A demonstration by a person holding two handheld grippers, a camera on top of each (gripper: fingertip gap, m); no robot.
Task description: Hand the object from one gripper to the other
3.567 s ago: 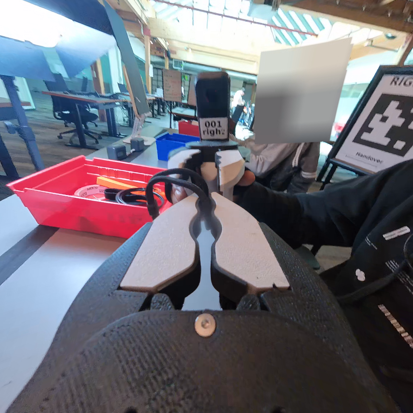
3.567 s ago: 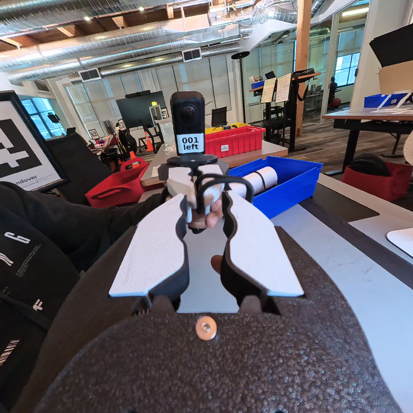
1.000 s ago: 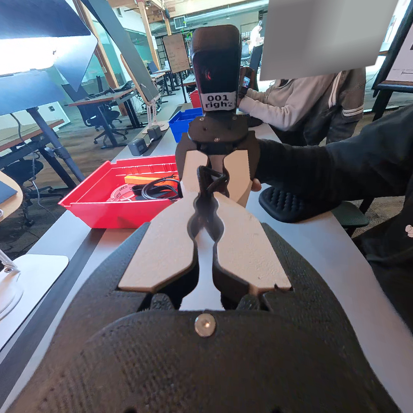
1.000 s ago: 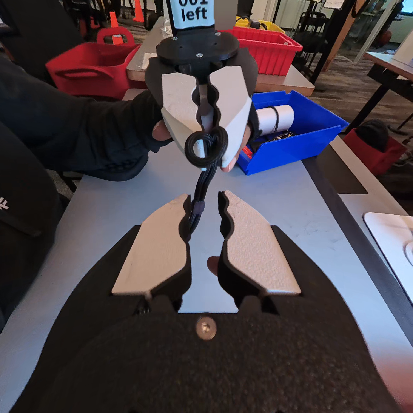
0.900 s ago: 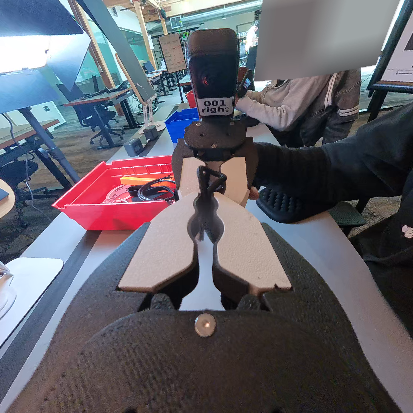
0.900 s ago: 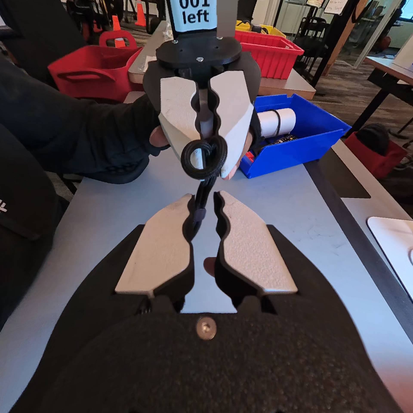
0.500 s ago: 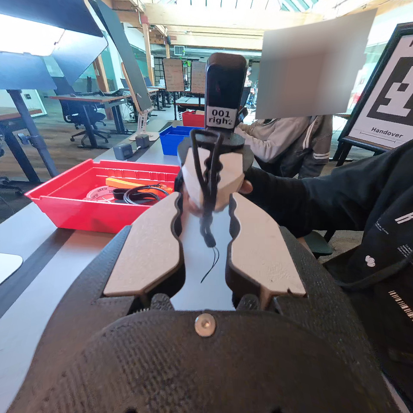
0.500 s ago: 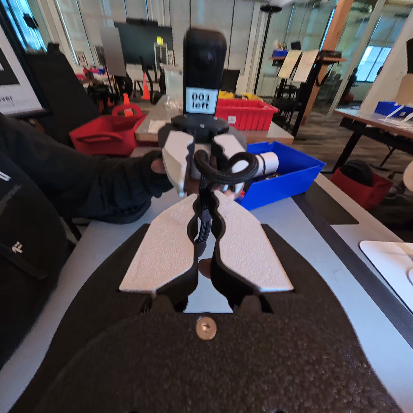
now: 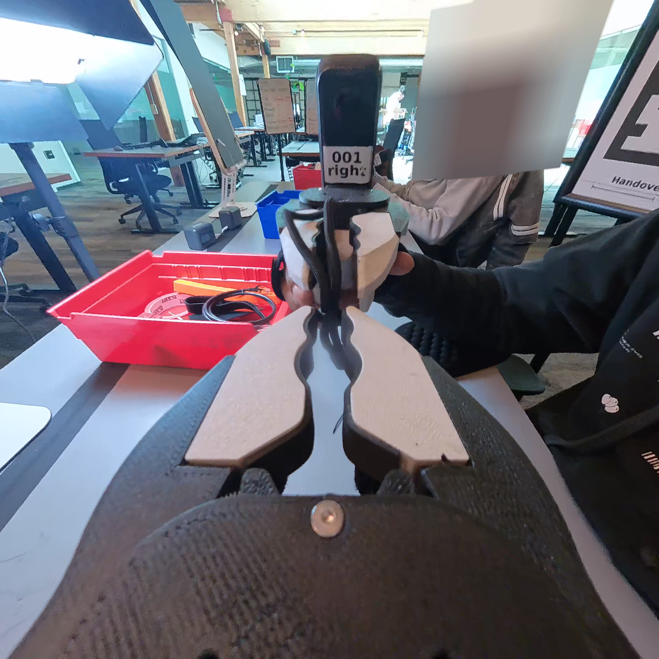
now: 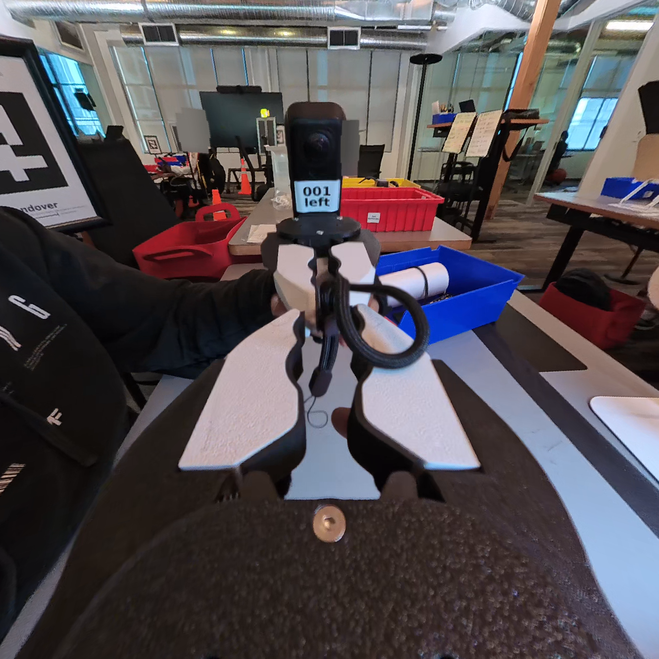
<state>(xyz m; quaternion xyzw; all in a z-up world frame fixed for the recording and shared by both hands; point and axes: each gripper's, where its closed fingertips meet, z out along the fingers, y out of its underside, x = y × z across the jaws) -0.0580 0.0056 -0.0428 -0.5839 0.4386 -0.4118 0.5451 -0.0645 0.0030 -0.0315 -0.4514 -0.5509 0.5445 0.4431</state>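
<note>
Our left gripper [image 9: 330, 315] is clamped on the black braided cord [image 10: 390, 357], up above the grey table [image 10: 499, 410]. Our right gripper [image 10: 328, 315] stands spread, the cord's tail hanging between its fingers and its loop lying across one. We judge the handover is at the release, so next the right gripper draws straight back without snagging that loop.

Bright daylight, blown-out glare upper left in left wrist view, strong fisheye bending at edges, perhaps slight motion blur.

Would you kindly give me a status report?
Left gripper shut on black cord. Right gripper open around it. Nothing in the way.
</note>
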